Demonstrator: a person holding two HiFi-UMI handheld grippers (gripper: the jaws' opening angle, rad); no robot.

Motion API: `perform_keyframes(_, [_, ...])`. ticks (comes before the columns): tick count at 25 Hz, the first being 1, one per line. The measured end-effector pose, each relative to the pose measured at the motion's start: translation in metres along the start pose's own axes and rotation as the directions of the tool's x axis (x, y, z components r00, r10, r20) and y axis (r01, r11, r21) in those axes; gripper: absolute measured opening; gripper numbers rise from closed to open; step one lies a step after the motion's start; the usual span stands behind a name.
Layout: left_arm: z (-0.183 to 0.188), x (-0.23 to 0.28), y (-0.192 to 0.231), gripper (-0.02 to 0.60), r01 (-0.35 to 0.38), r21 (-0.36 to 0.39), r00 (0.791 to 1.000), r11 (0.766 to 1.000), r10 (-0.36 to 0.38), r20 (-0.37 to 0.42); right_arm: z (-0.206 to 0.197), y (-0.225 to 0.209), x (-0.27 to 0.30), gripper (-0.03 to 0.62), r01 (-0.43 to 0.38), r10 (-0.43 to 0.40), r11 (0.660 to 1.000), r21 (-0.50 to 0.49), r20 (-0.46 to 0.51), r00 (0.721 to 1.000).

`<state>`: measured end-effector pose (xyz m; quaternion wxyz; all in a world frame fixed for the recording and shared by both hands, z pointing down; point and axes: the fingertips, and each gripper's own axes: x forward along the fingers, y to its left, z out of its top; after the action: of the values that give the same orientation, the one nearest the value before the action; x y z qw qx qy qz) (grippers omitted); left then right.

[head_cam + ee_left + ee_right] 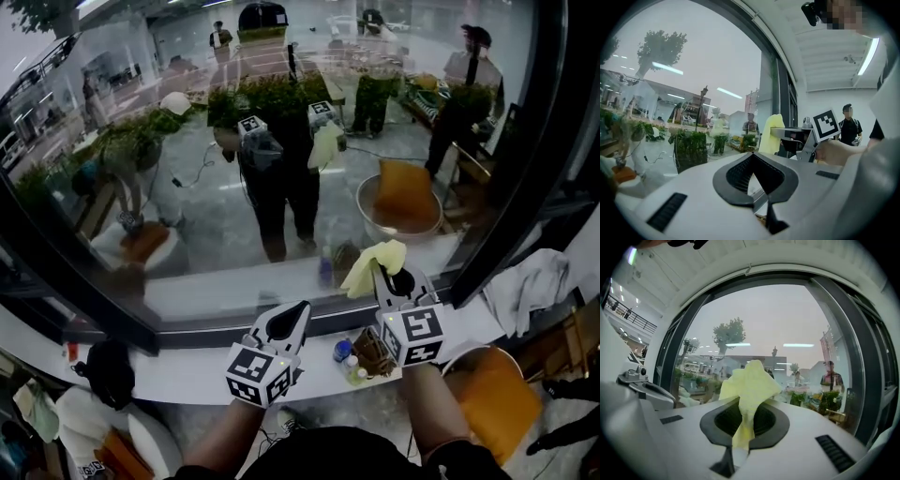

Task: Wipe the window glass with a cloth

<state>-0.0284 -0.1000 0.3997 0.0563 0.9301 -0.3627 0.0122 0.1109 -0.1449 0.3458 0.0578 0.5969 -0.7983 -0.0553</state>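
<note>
A large window pane (281,141) fills the head view, full of reflections. My right gripper (392,278) is shut on a pale yellow cloth (373,265), which bunches up above its jaws just in front of the glass near the lower frame. The right gripper view shows the same cloth (747,385) sticking up out of the closed jaws, with the glass (787,333) behind it. My left gripper (286,323) hangs lower and to the left, above the sill, jaws closed with nothing between them. In the left gripper view the cloth (770,133) and right gripper appear off to the right.
A white sill (187,366) runs below the glass, with small bottles (349,361) on it between the grippers. A dark window frame (525,159) slants down at the right. An orange basin (497,398) and a grey-white rag (539,281) lie lower right.
</note>
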Motion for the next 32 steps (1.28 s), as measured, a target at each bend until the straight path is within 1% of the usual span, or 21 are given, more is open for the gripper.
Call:
perform_keyframes(7, [-0.018, 0.003, -0.059, 0.008, -0.001, -0.007, 1.000, 1.000, 0.001, -0.023, -0.031, -0.027, -0.061, 0.043, 0.004, -0.002, 0.999, 0.050, -0.027, 1.000])
perform_keyframes(12, [-0.035, -0.007, -0.089, 0.008, -0.019, -0.026, 0.999, 0.999, 0.018, -0.032, -0.046, -0.024, -0.099, 0.043, -0.014, 0.016, 0.997, 0.080, -0.032, 0.999])
perform_keyframes(19, [-0.064, -0.005, -0.129, 0.008, -0.043, -0.050, 0.998, 0.998, 0.040, -0.052, -0.084, -0.026, -0.142, 0.043, -0.052, 0.060, 0.992, 0.119, -0.068, 0.996])
perform_keyframes(24, [-0.071, -0.009, -0.143, 0.008, -0.066, -0.060, 0.997, 0.996, 0.063, -0.055, -0.096, -0.022, -0.167, 0.043, -0.070, 0.082, 0.988, 0.138, -0.088, 0.993])
perform_keyframes(32, [-0.071, -0.016, -0.146, 0.008, -0.110, -0.045, 0.993, 0.993, 0.109, -0.042, -0.112, -0.003, -0.189, 0.043, -0.099, 0.118, 0.982, 0.162, -0.112, 0.987])
